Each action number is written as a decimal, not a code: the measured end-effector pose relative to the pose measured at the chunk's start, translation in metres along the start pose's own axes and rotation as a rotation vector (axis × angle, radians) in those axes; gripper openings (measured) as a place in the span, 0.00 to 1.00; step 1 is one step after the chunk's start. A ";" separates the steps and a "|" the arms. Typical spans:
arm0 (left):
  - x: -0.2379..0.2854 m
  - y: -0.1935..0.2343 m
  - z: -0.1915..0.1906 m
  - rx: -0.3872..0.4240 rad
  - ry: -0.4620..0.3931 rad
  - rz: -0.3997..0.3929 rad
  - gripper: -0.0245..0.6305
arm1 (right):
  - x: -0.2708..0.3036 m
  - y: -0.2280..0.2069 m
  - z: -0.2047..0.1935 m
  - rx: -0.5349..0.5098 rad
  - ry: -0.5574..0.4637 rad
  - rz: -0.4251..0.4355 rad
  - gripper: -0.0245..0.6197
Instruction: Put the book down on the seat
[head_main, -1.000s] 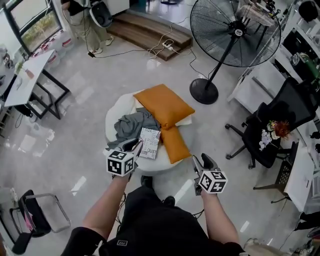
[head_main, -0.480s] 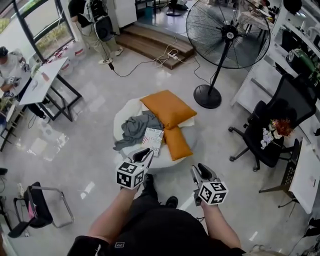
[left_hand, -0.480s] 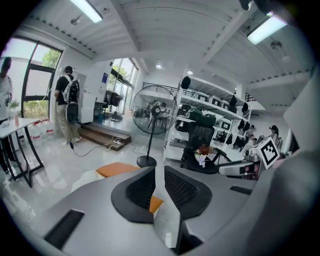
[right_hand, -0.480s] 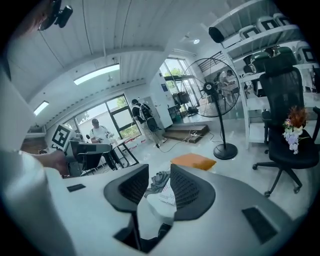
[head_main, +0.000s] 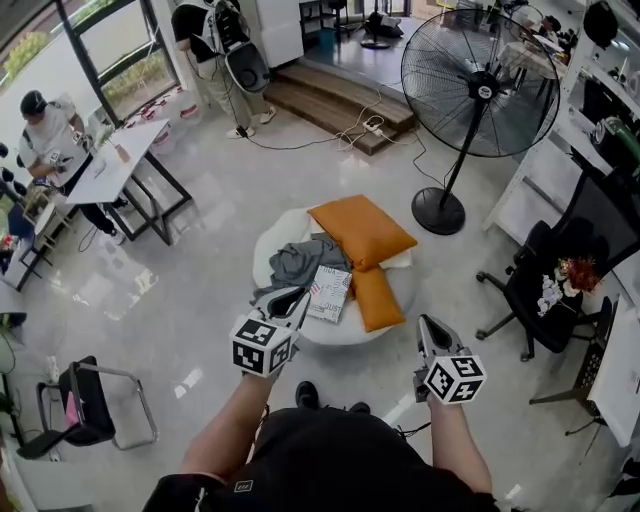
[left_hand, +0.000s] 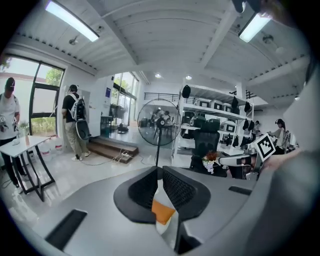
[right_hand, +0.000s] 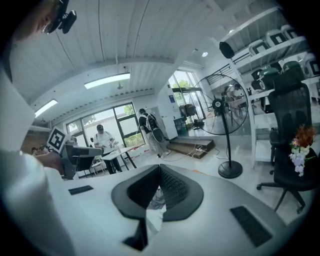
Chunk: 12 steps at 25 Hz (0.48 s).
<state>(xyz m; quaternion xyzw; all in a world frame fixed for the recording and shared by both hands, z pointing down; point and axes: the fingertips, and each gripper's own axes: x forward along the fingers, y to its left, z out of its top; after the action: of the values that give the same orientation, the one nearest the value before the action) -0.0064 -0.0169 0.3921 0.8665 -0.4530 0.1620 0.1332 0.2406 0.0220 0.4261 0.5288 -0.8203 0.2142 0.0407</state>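
The book (head_main: 329, 292), with a white patterned cover, lies flat on the round white seat (head_main: 335, 334), between a grey cloth (head_main: 300, 262) and two orange cushions (head_main: 362, 231). My left gripper (head_main: 288, 301) hangs over the seat's near left edge, just left of the book and not touching it. Its jaws are closing, down to a narrow gap, with nothing between them. In the left gripper view (left_hand: 159, 172) a bit of orange cushion shows past the jaws. My right gripper (head_main: 428, 332) is off the seat to the right, shut and empty, and looks out over the room (right_hand: 159, 171).
A tall standing fan (head_main: 482, 85) is behind the seat on the right. A black office chair (head_main: 545, 290) stands at the right. At left are a white table (head_main: 120, 170) with people near it and a folding chair (head_main: 85, 405). Cables trail to wooden steps (head_main: 335, 100).
The right gripper's jaws have closed and the left's have narrowed. Both grippers sit a little further back from the book, which stays on the seat. The head view has lifted.
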 end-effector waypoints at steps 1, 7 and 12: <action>-0.004 0.005 0.011 0.008 -0.022 0.003 0.08 | 0.002 0.006 0.012 -0.004 -0.018 0.012 0.07; -0.024 0.024 0.065 0.065 -0.144 0.011 0.06 | 0.006 0.041 0.068 -0.098 -0.103 0.051 0.06; -0.040 0.009 0.095 0.060 -0.233 -0.145 0.04 | 0.001 0.057 0.087 -0.118 -0.147 0.038 0.06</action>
<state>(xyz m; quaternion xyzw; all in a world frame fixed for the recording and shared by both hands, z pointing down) -0.0204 -0.0281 0.2902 0.9134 -0.3967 0.0634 0.0652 0.2039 0.0061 0.3304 0.5242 -0.8421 0.1270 0.0075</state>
